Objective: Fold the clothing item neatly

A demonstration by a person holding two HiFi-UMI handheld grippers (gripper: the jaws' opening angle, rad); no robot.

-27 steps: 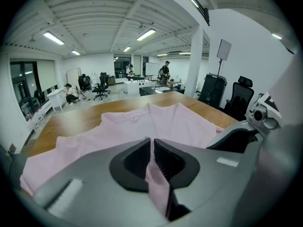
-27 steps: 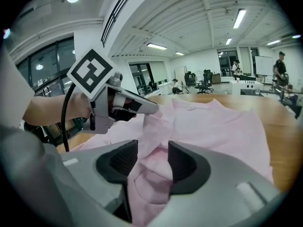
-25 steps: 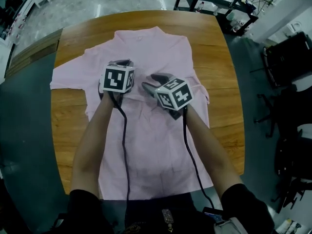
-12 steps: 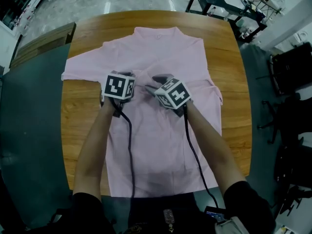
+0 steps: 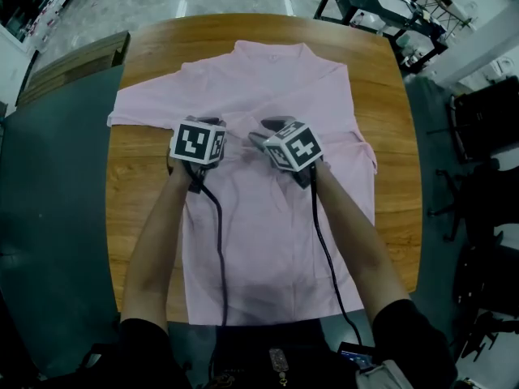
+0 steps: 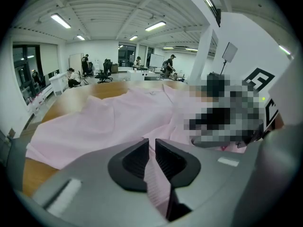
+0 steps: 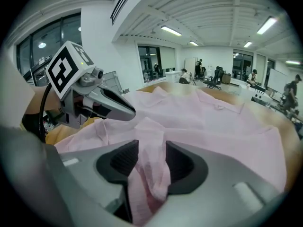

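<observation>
A pink short-sleeved shirt (image 5: pixel 276 241) lies spread flat on the wooden table (image 5: pixel 138 193), collar at the far side and hem at the near edge. Both grippers are on its chest, side by side. My left gripper (image 5: pixel 212 123) pinches a thin ridge of pink cloth (image 6: pixel 152 174) between its nearly closed pads; its jaws have just been opening slightly, with the cloth still between them. My right gripper (image 5: pixel 272 125) is shut on a thick bunched fold of the shirt (image 7: pixel 150 164), its jaws wide apart around it and just closing a little. In the right gripper view my left gripper (image 7: pixel 102 100) shows beside it.
Two black cables (image 5: pixel 220 241) trail from the grippers back over the shirt toward me. Dark floor surrounds the table, with a black metal frame (image 5: pixel 373 2) beyond the far right corner and dark chairs (image 5: pixel 486 112) at right. In the gripper views, people sit at desks far behind.
Both grippers have shifted a little across the shirt's chest and sunk slightly, each keeping its pinch of cloth. The head view itself has also shifted.
</observation>
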